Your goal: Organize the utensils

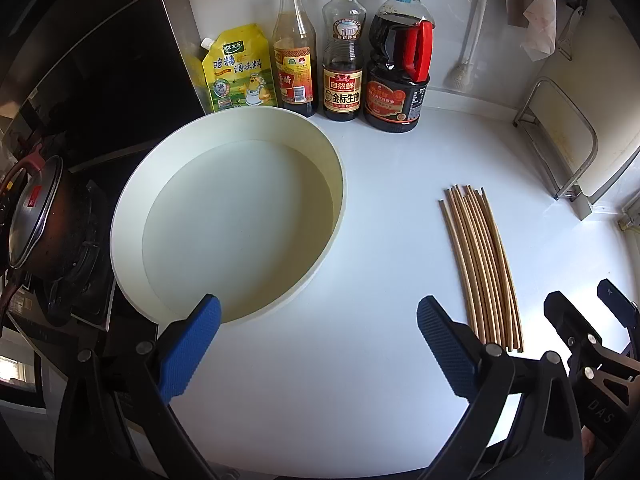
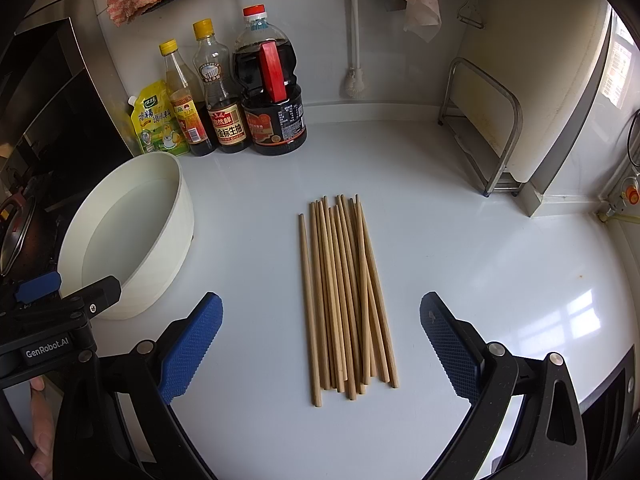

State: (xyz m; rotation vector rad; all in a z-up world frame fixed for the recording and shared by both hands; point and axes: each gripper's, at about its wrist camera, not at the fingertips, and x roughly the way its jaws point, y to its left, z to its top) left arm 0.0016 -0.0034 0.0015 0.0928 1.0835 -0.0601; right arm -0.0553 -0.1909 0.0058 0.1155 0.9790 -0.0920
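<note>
Several wooden chopsticks [image 2: 344,296] lie in a loose bundle on the white counter, also in the left wrist view [image 1: 480,268]. A round white basin [image 1: 132,200] with water stands to their left, also in the right wrist view [image 2: 176,216]. My right gripper [image 2: 322,344] is open and empty, its blue pads on either side of the chopsticks' near ends, above them. My left gripper [image 1: 318,340] is open and empty over the counter between basin and chopsticks, close to the basin's near rim.
A yellow seasoning pouch [image 1: 238,68] and three sauce bottles [image 1: 344,60] stand at the back wall. A stove with a dark pot [image 1: 36,216] is at the left. A metal rack with a cutting board [image 2: 492,128] stands at the right.
</note>
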